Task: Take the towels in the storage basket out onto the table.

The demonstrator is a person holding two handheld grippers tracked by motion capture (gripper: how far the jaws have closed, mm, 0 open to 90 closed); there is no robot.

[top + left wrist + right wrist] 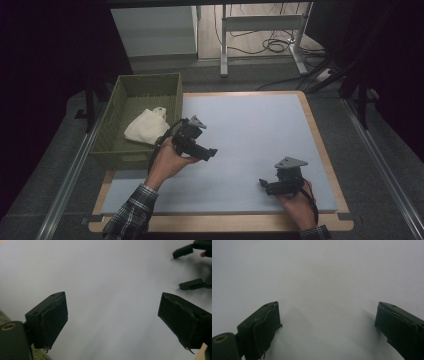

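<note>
High view showed the blue mat (260, 145) bare, the green basket (120, 95) holding the white cloth (146, 127), so the putting-away looked done. Left gripper (212, 151) and right gripper (262, 184) were both released, holding nothing.

Your left gripper (192, 137) and right gripper (282, 182) are black, each topped with a grey plate. Your sleeve (131, 215) is dark plaid with white lines. The table (320, 220) has a light wood edge under a pale blue-grey mat (250, 140). At its far left corner, the basket (115, 112) is olive green and the cloth (146, 126) cream.
</note>
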